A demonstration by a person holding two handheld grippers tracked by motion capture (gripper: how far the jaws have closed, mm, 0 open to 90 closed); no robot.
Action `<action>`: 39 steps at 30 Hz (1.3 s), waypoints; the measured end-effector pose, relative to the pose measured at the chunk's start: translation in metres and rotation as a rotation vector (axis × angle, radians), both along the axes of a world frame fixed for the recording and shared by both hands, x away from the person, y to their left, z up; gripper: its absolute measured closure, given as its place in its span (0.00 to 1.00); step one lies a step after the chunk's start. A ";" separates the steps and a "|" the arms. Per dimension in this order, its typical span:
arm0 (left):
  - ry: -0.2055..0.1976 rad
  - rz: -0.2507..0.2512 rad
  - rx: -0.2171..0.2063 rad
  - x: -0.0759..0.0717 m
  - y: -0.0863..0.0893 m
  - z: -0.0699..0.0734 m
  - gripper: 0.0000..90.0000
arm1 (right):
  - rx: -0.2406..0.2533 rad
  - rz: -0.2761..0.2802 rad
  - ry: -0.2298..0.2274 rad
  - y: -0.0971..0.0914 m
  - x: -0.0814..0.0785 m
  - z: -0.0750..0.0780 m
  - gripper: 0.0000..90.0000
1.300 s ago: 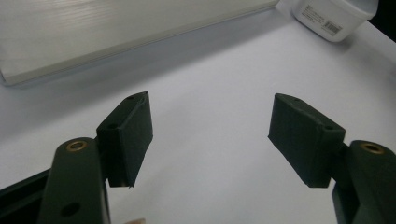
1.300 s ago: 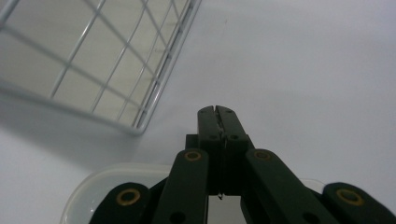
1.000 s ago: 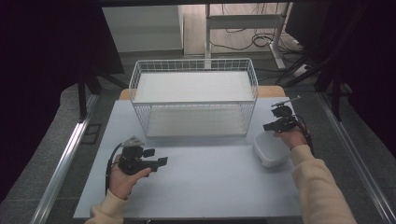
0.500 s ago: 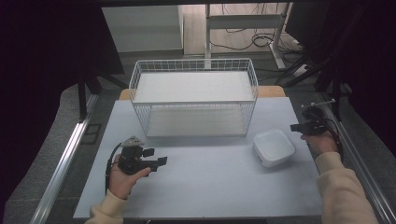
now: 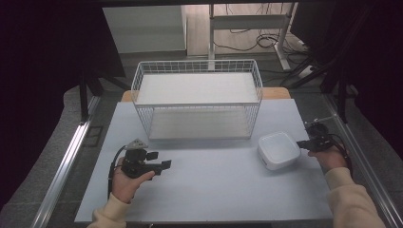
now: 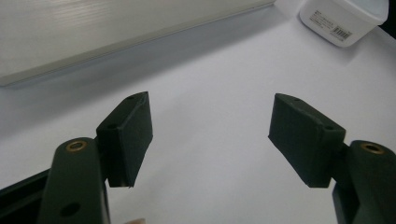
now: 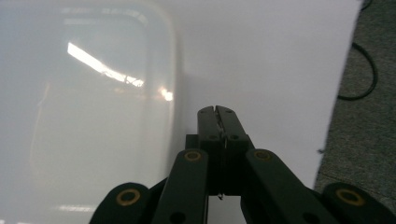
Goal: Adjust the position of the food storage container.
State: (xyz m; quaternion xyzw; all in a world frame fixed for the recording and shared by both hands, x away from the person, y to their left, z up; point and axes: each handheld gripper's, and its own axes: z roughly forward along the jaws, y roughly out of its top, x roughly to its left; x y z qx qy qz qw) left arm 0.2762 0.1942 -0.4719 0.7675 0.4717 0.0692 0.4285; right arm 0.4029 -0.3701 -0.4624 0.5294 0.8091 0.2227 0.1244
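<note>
Resting left hand (image 5: 124, 183), gripper (image 5: 160, 160) agape

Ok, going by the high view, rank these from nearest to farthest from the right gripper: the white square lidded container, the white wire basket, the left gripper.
1. White square lidded container: just beside the right gripper, toward the table's middle.
2. White wire basket: at the table's far side, its near right corner closest.
3. Left gripper: across the table, near the person's left hand.
</note>
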 end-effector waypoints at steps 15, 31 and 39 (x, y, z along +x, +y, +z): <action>-0.003 -0.002 -0.001 0.000 -0.002 0.001 0.33 | 0.002 0.117 -0.002 0.029 -0.018 -0.006 1.00; 0.005 -0.015 -0.020 -0.001 -0.002 0.002 0.33 | 0.000 0.195 -0.030 0.058 -0.026 -0.009 1.00; 0.006 -0.013 -0.017 0.000 -0.004 0.001 0.33 | 0.015 0.239 -0.043 0.075 -0.037 -0.011 1.00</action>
